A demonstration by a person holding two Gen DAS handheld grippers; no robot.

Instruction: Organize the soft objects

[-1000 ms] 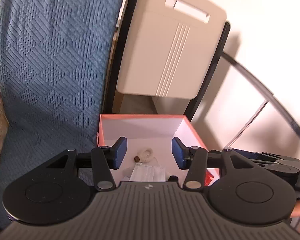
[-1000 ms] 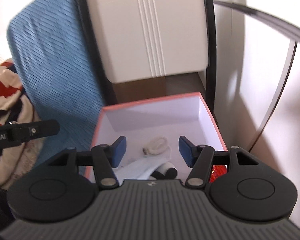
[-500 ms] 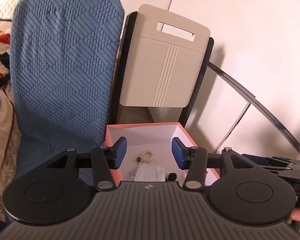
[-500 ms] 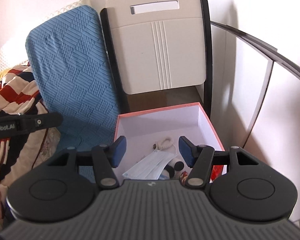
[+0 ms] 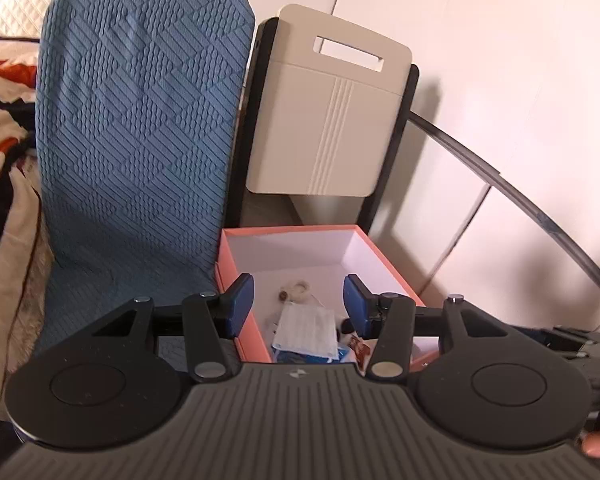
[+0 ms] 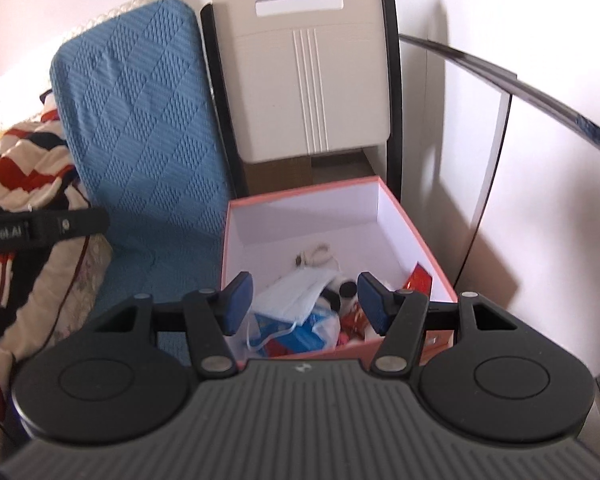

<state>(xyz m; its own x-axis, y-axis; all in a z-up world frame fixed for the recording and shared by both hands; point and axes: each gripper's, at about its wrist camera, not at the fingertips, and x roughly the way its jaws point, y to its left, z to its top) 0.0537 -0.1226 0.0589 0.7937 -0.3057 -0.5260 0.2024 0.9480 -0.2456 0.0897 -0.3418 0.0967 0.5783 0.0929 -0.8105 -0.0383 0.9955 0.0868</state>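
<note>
Left gripper (image 5: 299, 306) and right gripper (image 6: 305, 303): blue-padded jaws spread, nothing between them. Pink-rimmed white cardboard box (image 6: 420, 240) lies below and ahead of both. White pleated face mask (image 6: 292, 294) rests inside it, under the right gripper's gap.

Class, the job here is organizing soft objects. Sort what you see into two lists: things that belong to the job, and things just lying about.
Part of the job:
- pink box
- face mask
- blue cushion

Just lying about:
- folded chair
- striped blanket
</note>
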